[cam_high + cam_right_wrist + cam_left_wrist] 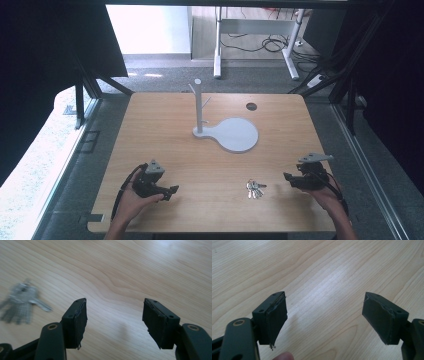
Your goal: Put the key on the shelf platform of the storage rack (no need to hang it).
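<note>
Keys (pixel 21 302) blurred in right gripper view, count unclear; tiny in high view. Fingertip (pixel 284 356) cut off by bottom edge.

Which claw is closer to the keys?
The right claw. The keys lie just beside it on the table, while the left claw sits much farther away across the wood.

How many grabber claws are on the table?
2. The left gripper sits near the table's front left, jaws open. The right gripper is at the front right, jaws open, just beside the bunch of keys.
</note>
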`<state>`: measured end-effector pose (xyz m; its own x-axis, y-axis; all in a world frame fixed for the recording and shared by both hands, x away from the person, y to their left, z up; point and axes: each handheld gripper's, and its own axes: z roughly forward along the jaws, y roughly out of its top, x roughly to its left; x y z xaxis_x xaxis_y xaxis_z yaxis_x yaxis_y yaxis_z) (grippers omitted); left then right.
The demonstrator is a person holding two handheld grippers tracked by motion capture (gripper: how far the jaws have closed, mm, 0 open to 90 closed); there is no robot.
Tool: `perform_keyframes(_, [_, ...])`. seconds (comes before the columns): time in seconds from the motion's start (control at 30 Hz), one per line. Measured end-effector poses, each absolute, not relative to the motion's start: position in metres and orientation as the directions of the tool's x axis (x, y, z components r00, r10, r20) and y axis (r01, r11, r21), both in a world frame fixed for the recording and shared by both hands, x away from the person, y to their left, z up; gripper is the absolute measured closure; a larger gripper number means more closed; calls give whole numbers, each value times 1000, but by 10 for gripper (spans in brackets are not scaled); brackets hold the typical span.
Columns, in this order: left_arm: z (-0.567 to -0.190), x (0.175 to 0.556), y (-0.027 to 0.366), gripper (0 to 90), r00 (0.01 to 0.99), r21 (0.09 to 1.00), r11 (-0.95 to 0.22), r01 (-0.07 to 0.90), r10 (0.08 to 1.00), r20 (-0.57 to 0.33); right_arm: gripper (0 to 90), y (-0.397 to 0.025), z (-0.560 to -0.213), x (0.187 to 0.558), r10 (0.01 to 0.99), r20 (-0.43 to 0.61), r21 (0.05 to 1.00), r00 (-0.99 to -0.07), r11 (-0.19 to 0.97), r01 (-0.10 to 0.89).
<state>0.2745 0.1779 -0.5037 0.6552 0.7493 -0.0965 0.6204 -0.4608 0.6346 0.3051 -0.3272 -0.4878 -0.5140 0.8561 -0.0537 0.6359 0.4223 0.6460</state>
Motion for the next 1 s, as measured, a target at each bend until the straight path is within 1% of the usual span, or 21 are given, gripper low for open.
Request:
perform_keyframes(0.07, [-503, 275, 181, 203, 650, 637, -456, 622, 754, -96, 367, -322, -473, 308, 837, 16, 644, -547, 410, 646])
perform_keyframes(0.13, [-503, 275, 182, 204, 643, 636, -448, 628, 760, -99, 370, -320, -470, 308, 834, 13, 637, -552, 419, 648])
perform_keyframes(0.2, [-503, 275, 182, 203, 644, 638, -448, 626, 759, -99, 387, -311, -458, 313, 818, -10, 604, -574, 463, 649])
perform_keyframes(0.27, [-503, 276, 181, 203, 651, 636, -458, 621, 754, -93, 393, -309, -455, 315, 816, -15, 597, -578, 471, 650])
perform_keyframes(0.33, [-504, 275, 178, 203, 657, 632, -465, 620, 748, -94, 402, -300, -447, 320, 799, -25, 561, -601, 509, 653])
perform_keyframes(0.5, [-506, 275, 175, 203, 666, 627, -477, 615, 741, -89, 420, -285, -436, 323, 779, -13, 517, -627, 541, 663])
perform_keyframes(0.7, [-506, 273, 172, 203, 671, 625, -482, 614, 736, -92, 428, -268, -428, 325, 756, -16, 495, -654, 574, 652])
perform_keyframes(0.8, [-506, 273, 171, 203, 672, 622, -486, 614, 735, -90, 422, -264, -429, 327, 752, -14, 487, -659, 581, 652])
perform_keyframes(1.0, [-506, 273, 172, 203, 663, 622, -477, 620, 743, -91, 442, -252, -434, 331, 732, -5, 462, -681, 605, 648])
